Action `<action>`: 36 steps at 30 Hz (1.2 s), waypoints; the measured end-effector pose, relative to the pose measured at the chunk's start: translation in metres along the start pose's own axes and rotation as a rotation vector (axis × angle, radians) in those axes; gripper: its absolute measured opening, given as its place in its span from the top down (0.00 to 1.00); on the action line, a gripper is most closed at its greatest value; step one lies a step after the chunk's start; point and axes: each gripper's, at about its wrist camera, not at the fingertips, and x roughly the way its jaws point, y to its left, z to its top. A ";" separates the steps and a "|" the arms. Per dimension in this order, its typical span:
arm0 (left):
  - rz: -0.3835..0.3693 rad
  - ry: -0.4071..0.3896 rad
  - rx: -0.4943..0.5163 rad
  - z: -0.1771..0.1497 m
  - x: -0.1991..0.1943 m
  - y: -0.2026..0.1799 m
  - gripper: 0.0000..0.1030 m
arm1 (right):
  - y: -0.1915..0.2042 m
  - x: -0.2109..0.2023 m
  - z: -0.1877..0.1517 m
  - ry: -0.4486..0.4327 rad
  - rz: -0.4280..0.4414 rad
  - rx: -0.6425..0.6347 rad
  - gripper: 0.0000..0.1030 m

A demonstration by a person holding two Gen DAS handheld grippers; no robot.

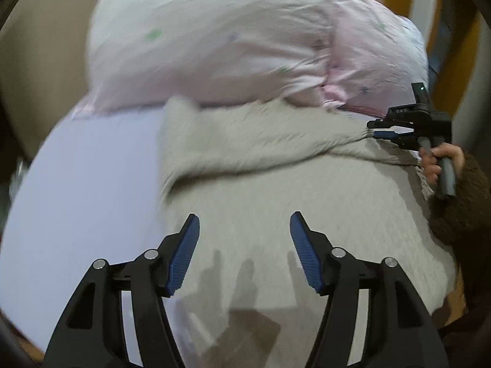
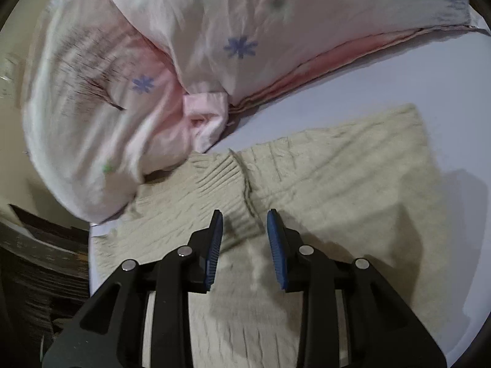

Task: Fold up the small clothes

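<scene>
Where both tools (image 1: 244, 230) gape: sweater (image 1: 276, 190) beneath.

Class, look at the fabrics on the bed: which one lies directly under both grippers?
The beige knit sweater. It is ribbed and plain, while the pink quilt behind it has printed flowers, and the lavender sheet is smooth.

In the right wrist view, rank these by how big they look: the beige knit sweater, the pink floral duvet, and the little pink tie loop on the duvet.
1. pink floral duvet and beige knit sweater: about alike in frame. The sweater lies nearer the camera and runs under the gripper, so I won't rank them.
2. pink tie loop: clearly smallest.
</scene>
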 end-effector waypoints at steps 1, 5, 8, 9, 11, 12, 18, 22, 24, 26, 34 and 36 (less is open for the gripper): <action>-0.003 0.004 -0.034 -0.010 -0.005 0.008 0.35 | 0.006 0.004 0.000 -0.013 -0.024 -0.025 0.84; -0.037 0.001 -0.096 -0.026 -0.017 0.027 0.32 | 0.015 -0.022 -0.002 -0.123 0.027 -0.086 0.92; -0.060 0.009 -0.121 -0.031 -0.020 0.033 0.30 | -0.006 -0.064 -0.007 -0.234 0.012 -0.037 0.93; -0.064 0.010 -0.123 -0.033 -0.021 0.034 0.29 | -0.015 -0.075 -0.011 -0.263 -0.013 -0.022 0.93; -0.079 0.017 -0.122 -0.037 -0.021 0.035 0.29 | -0.039 -0.090 -0.021 -0.285 -0.094 0.027 0.92; -0.091 0.022 -0.122 -0.038 -0.020 0.035 0.29 | -0.048 -0.091 -0.025 -0.268 -0.132 0.042 0.91; -0.122 0.054 -0.124 -0.055 -0.026 0.038 0.29 | -0.081 -0.138 -0.073 -0.232 -0.192 0.017 0.47; -0.169 0.064 -0.161 -0.072 -0.031 0.043 0.29 | -0.102 -0.164 -0.118 -0.148 -0.147 -0.021 0.48; -0.219 0.080 -0.181 -0.080 -0.031 0.044 0.30 | -0.116 -0.157 -0.135 -0.063 -0.080 0.005 0.63; -0.270 0.082 -0.204 -0.093 -0.031 0.043 0.35 | -0.126 -0.155 -0.154 -0.009 -0.023 0.036 0.70; -0.403 0.096 -0.344 -0.136 -0.053 0.050 0.75 | -0.142 -0.166 -0.239 0.070 0.332 0.119 0.76; -0.419 0.112 -0.364 -0.144 -0.056 0.047 0.76 | -0.143 -0.164 -0.249 0.108 0.362 0.133 0.88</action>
